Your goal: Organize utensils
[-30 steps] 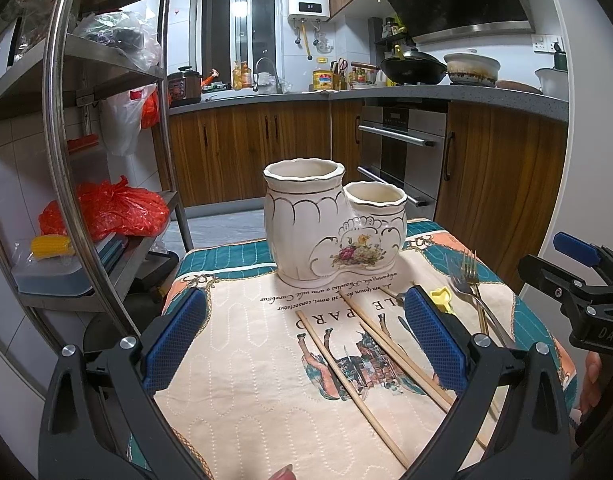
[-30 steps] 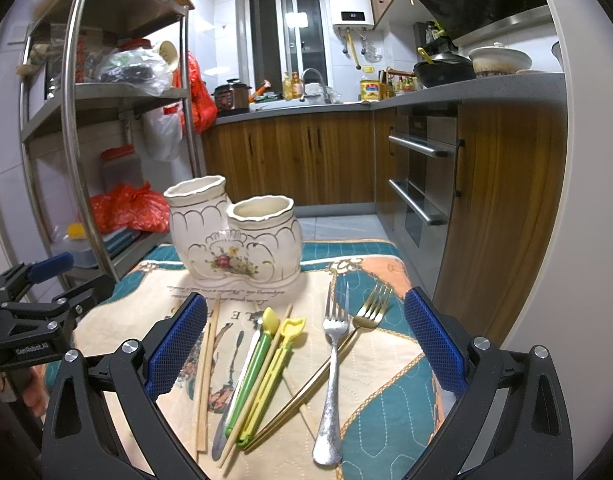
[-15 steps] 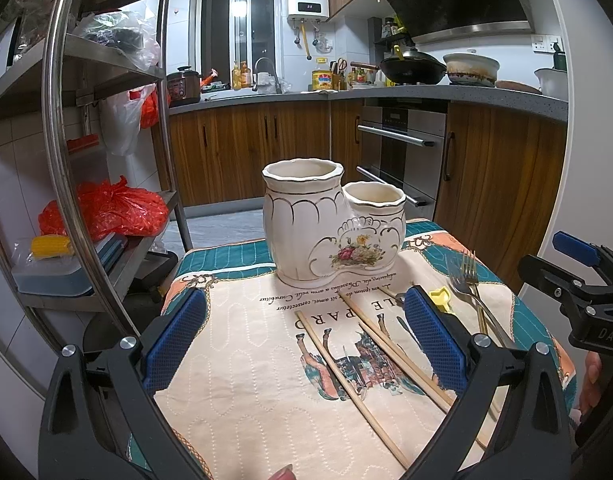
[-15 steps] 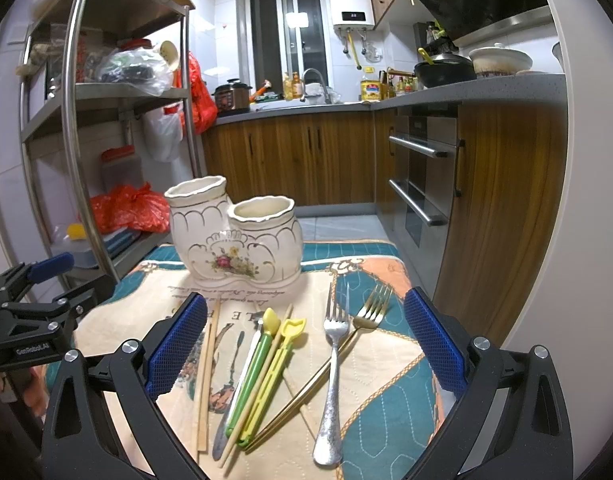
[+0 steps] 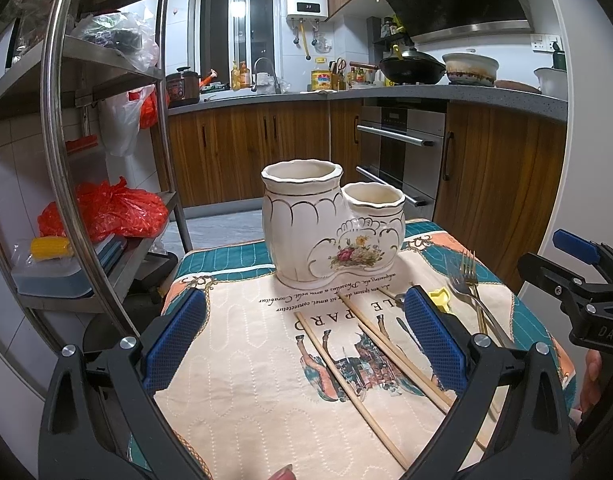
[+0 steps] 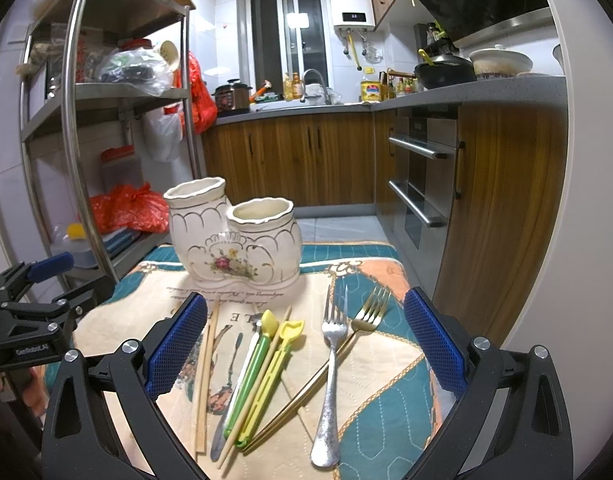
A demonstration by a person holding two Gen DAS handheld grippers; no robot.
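- Both tools hover over the desk [image 6: 386, 384], nothing lifted yet. The left tool [image 5: 304, 344] is spread wide and empty; the right tool [image 6: 304, 344] likewise, blue pads far apart.
- The white ceramic holder [image 6: 234, 238] stands upright at the far end of the patterned cloth, both cups empty by the look of it, the taller one to the left.
- Utensils lie flat in front of the right tool: a silver fork [image 6: 330, 376] crossing a gold fork [image 6: 360, 330], two green-and-yellow pieces [image 6: 262, 372] side by side, wooden chopsticks [image 6: 204, 376] off to the left.
- From the left wrist view, two chopsticks [image 5: 346, 384] run diagonally between the pads.
- My read: the first pick is at hand. The silver fork looks easiest for the right tool, since it lies on top.
- Come down square across the handle, pads either side, and close near the middle so it won't tip.
- Mind the gold fork touching underneath; lift straight up, then lower handle-first into a cup.
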